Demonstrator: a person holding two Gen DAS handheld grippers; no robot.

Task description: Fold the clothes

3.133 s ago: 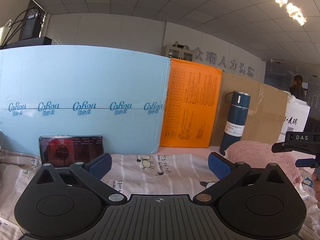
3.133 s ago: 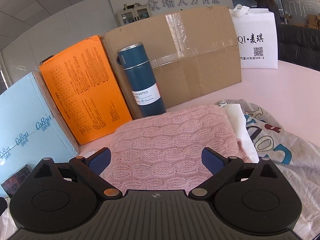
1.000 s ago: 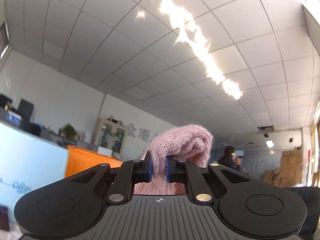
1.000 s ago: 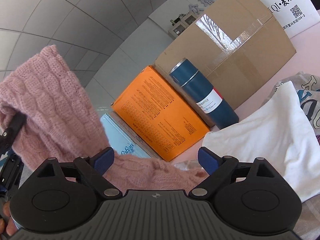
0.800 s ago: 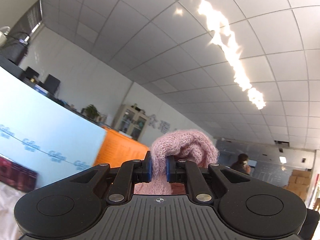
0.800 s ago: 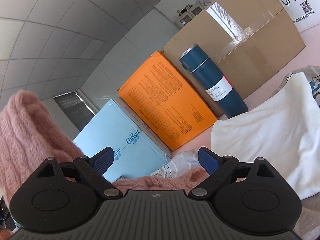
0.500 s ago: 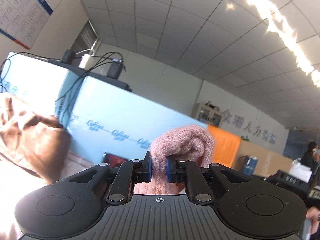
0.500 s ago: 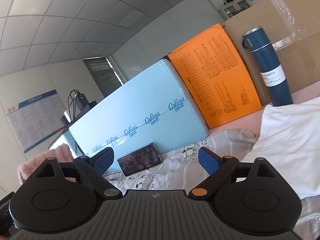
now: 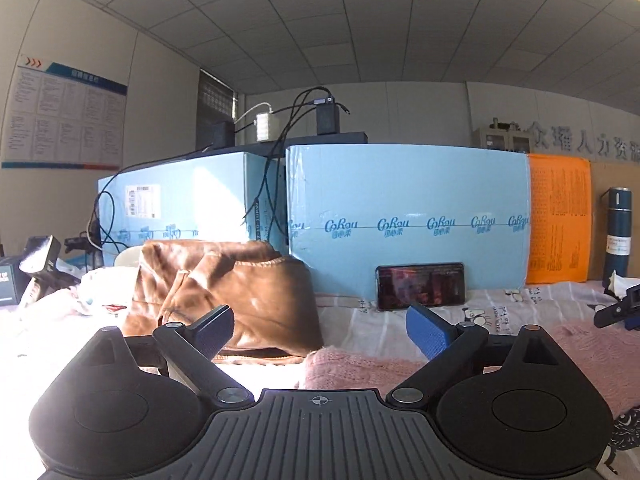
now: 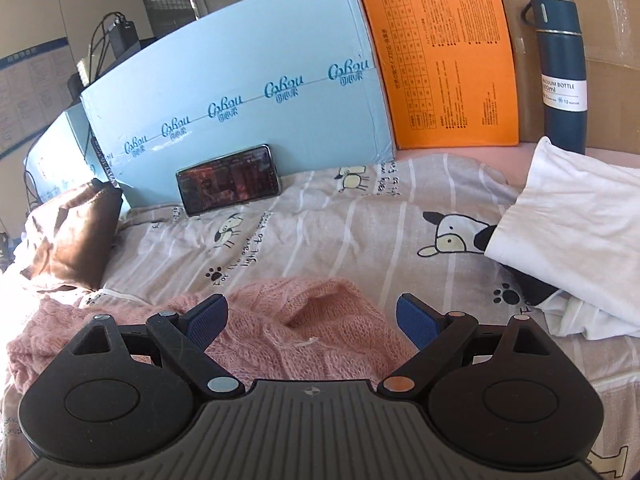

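A pink knitted sweater [image 10: 304, 328] lies spread on the cartoon-print sheet [image 10: 320, 224], right under my right gripper [image 10: 312, 320], which is open and empty above it. In the left wrist view the sweater [image 9: 360, 368] lies just past my left gripper [image 9: 320, 330], which is open and empty. The tip of the right gripper [image 9: 616, 308] shows at that view's right edge.
A brown leather jacket [image 9: 224, 284] lies at the left. A white garment [image 10: 572, 232] lies at the right. A phone [image 10: 230, 178] leans on a light blue box [image 10: 240, 92]. An orange box [image 10: 444, 56], a blue vacuum bottle [image 10: 560, 64] and a cardboard box stand behind.
My left gripper was shut on the pink sweater and held it up; it has come down, opened and let go. The sweater now lies on the sheet. The right gripper tilted down.
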